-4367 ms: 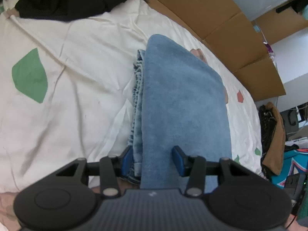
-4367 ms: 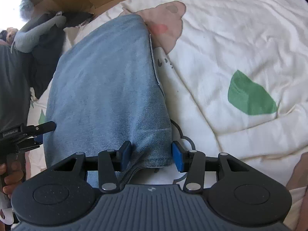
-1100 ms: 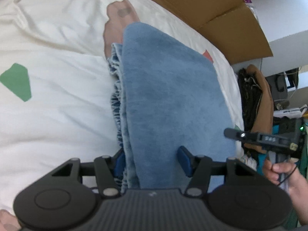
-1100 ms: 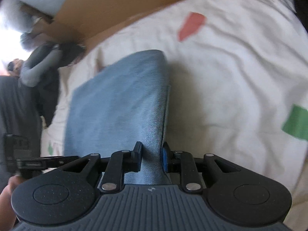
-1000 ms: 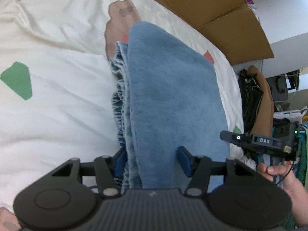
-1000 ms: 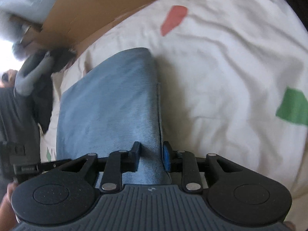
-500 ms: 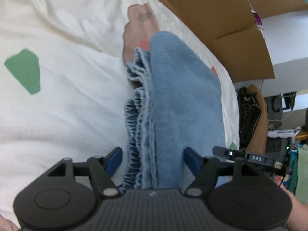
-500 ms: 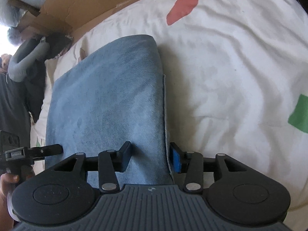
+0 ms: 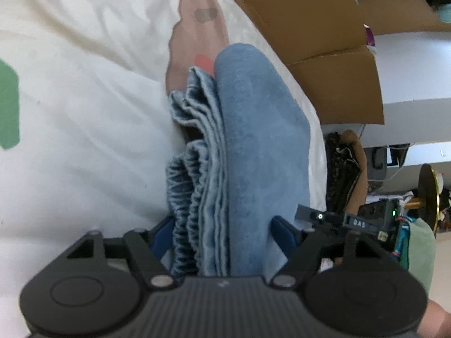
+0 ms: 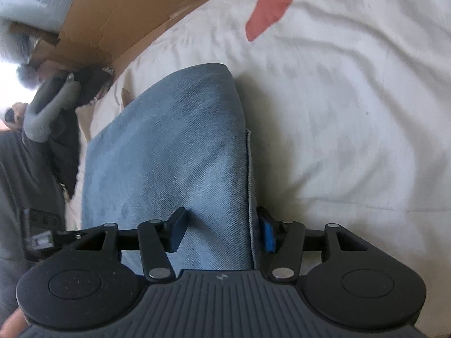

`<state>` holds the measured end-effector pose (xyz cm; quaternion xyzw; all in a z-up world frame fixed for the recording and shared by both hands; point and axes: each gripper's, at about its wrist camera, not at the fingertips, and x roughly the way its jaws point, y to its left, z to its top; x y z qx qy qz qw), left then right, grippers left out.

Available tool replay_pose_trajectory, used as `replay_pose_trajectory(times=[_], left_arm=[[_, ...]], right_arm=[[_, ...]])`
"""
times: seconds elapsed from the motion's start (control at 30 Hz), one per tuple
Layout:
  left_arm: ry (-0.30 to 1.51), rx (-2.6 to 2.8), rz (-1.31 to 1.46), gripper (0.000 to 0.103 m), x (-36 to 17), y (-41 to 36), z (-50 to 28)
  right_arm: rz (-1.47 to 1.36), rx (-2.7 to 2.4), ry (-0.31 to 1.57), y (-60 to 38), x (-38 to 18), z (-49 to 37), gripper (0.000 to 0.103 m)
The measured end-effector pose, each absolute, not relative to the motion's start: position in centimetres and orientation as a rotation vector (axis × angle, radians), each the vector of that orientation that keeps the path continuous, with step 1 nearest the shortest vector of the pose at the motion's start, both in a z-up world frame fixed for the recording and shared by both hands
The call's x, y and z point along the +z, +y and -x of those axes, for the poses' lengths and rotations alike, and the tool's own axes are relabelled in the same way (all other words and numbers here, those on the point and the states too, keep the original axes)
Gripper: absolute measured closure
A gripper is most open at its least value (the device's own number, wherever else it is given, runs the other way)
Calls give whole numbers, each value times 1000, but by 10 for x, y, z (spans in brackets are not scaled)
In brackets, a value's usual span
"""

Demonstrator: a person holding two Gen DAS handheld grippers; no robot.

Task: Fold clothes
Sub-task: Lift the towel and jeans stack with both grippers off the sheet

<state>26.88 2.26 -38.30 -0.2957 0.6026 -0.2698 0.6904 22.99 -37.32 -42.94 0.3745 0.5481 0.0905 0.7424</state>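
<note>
- Jeans (image 9: pixel 253 152), folded into a thick blue denim bundle, run up the middle of both wrist views from between the fingers of each gripper.
- Left gripper (image 9: pixel 222 232): its jaws are closing with the gathered end of the jeans between them; the blue pad at lower left (image 9: pixel 162 233) sits against the ruffled layers, while the right pad looks just clear of the smooth face, though blur makes that hard to judge.
- Right gripper (image 10: pixel 222 232): its fingers stand apart on either side of the bundle's seamed edge, the dark finger (image 10: pixel 176 233) lying on the denim face and the blue pad at the seam; no pinch shows in the cloth.
- In the left wrist view, stacked denim edges fan out on the bundle's left side, and the far rounded fold reaches the upper middle of the frame.
- Jeans lie on a white bedsheet (image 9: pixel 84 98) printed with green, red and tan patches; a red patch (image 10: pixel 267 8) sits at the upper right of the right wrist view.
- Brown cardboard (image 9: pixel 310 22) lines the sheet's far edge at the upper right of the left view.
- Dark clothing (image 10: pixel 64 129) lies at the left edge of the right view.
- The other gripper's black tip (image 9: pixel 338 219) shows at the right of the left view.
</note>
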Motion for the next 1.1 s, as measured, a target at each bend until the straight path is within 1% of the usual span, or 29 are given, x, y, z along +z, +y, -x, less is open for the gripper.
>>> replay_pose_trajectory(times=[0.03, 0.07, 0.1, 0.13, 0.2, 0.27, 0.47, 0.57, 0.67, 0.77, 0.83, 0.87, 0.93, 1.1], left_arm=[[1346, -613, 661, 44, -381, 22, -269], [1344, -623, 663, 48, -379, 21, -270], [1344, -627, 663, 50, -376, 22, -270], [1340, -630, 655, 51, -374, 22, -269], [1333, -632, 641, 51, -373, 20, -268], [1334, -636, 639, 48, -375, 19, -268], [1397, -666, 664, 41, -388, 17, -268], [1408, -676, 654, 41, -390, 13, -269], [1424, -663, 689, 43, -396, 13, -273], [1417, -641, 656, 45, -392, 8, -274], [1424, -618, 640, 48, -387, 7, -273], [1429, -608, 636, 50, -385, 7, -273], [1435, -589, 611, 52, -378, 5, -272], [1444, -556, 567, 54, -363, 5, -269]], right_arm=[[-826, 209, 1207, -374, -427, -230, 57], [-814, 226, 1207, -374, -425, -230, 60], [-799, 245, 1205, -374, -422, -230, 66], [-784, 263, 1204, -373, -419, -230, 69], [-788, 275, 1206, -374, -416, -229, 70], [-766, 286, 1211, -373, -416, -228, 70], [-768, 319, 1219, -372, -424, -227, 63], [-793, 341, 1218, -369, -433, -228, 57], [-788, 356, 1207, -365, -435, -231, 56], [-787, 369, 1205, -367, -434, -231, 63], [-789, 367, 1201, -367, -431, -231, 71], [-784, 359, 1198, -365, -428, -230, 72], [-781, 342, 1191, -362, -421, -228, 77], [-781, 328, 1182, -356, -400, -223, 81]])
